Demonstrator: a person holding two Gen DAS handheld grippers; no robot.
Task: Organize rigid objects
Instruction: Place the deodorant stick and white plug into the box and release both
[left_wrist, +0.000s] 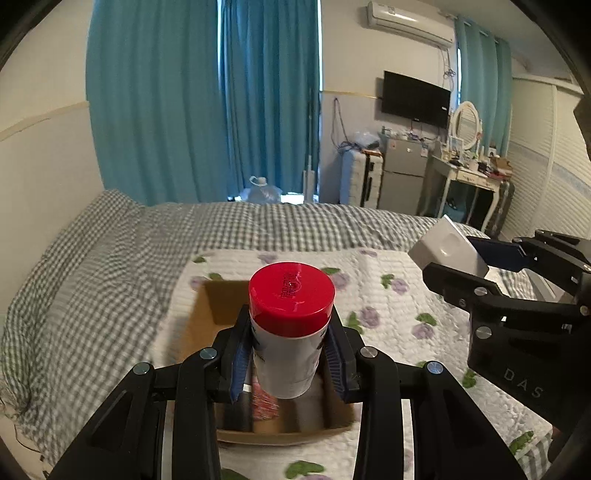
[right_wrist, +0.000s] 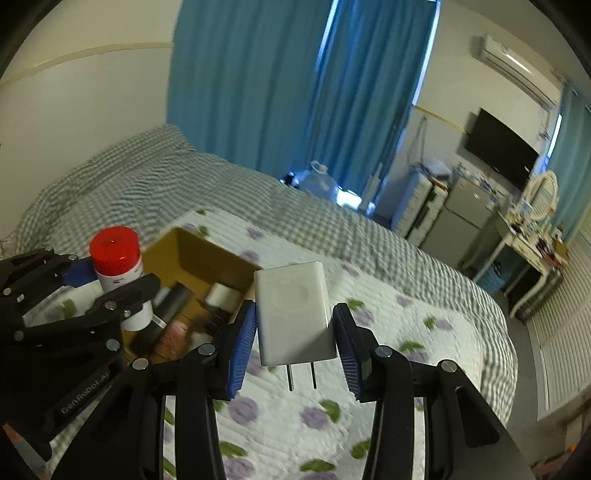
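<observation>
While the left hand-held gripper (left_wrist: 290, 354) clamps the upright red-capped bottle (left_wrist: 291, 325) directly over the cardboard box (left_wrist: 207, 314), the right hand-held gripper (right_wrist: 295, 347), gripping the white charger (right_wrist: 293, 314), has that box at 10 o'clock.

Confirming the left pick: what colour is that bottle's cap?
Red cap on a white bottle; clearest in the left wrist view.

The letters "DAS" are printed in grey on the black body of the right hand-held gripper (left_wrist: 458, 258), seen in the left wrist view. In the right wrist view, the black body of the left hand-held gripper (right_wrist: 114, 273) carries the word "GenRobot.AI". The red cap (left_wrist: 291, 291) of the white bottle has embossed writing, but it is too small to read.
</observation>
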